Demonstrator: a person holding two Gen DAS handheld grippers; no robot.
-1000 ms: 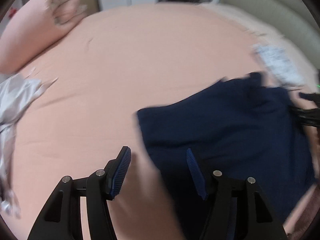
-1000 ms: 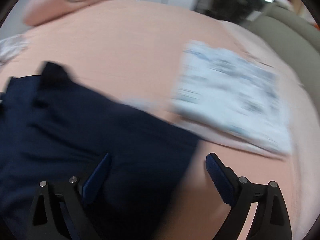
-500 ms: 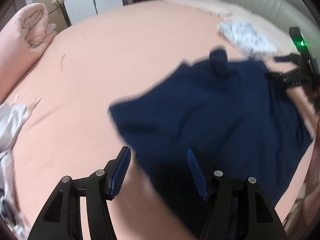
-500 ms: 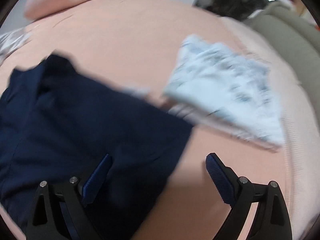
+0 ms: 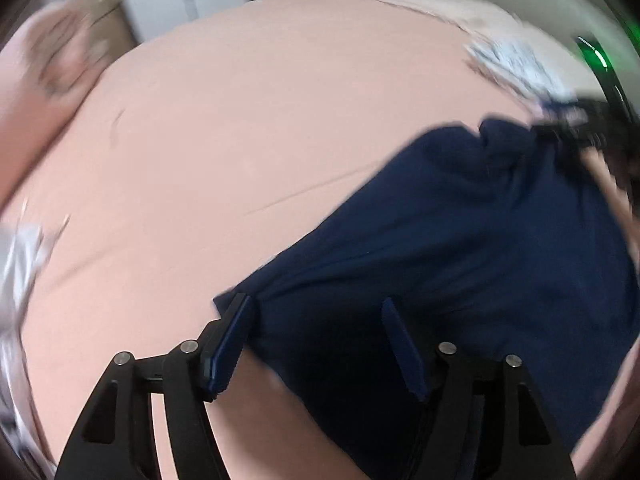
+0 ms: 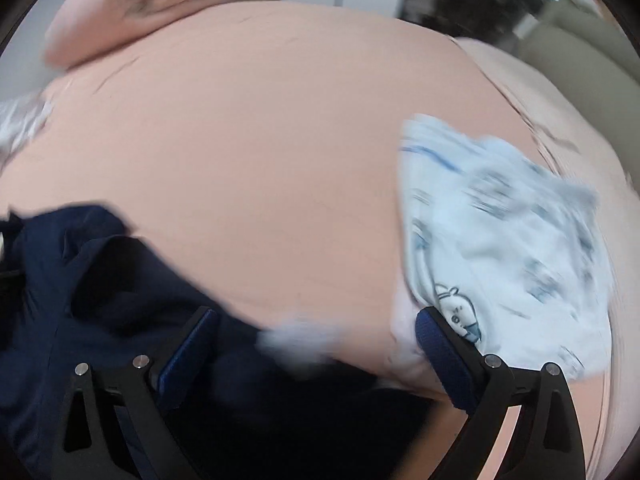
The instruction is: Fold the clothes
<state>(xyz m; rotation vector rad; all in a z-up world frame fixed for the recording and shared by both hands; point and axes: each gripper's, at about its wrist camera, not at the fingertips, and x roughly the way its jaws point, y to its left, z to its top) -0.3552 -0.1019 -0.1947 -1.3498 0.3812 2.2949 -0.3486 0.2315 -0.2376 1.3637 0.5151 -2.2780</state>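
Observation:
A navy blue garment (image 5: 460,248) lies spread on the pink bed sheet (image 5: 240,140). My left gripper (image 5: 320,340) is open, its fingers straddling the garment's near left corner just above the cloth. In the right wrist view the same navy garment (image 6: 120,300) fills the lower left, and my right gripper (image 6: 316,352) is wide open over its right edge, nothing held. The right gripper's body with a green light (image 5: 600,60) shows at the far right of the left wrist view, beside a hand.
A folded light-blue printed garment (image 6: 500,240) lies on the sheet to the right of the navy one. A pink pillow (image 6: 132,4) rests at the far left. Silvery white cloth (image 5: 20,280) sits at the left bed edge. A padded headboard (image 6: 580,72) is at the far right.
Both grippers have dropped closer to the bed and the navy garment. The garment's corner now sits between the left fingers; the folded light-blue garment is nearer the right finger.

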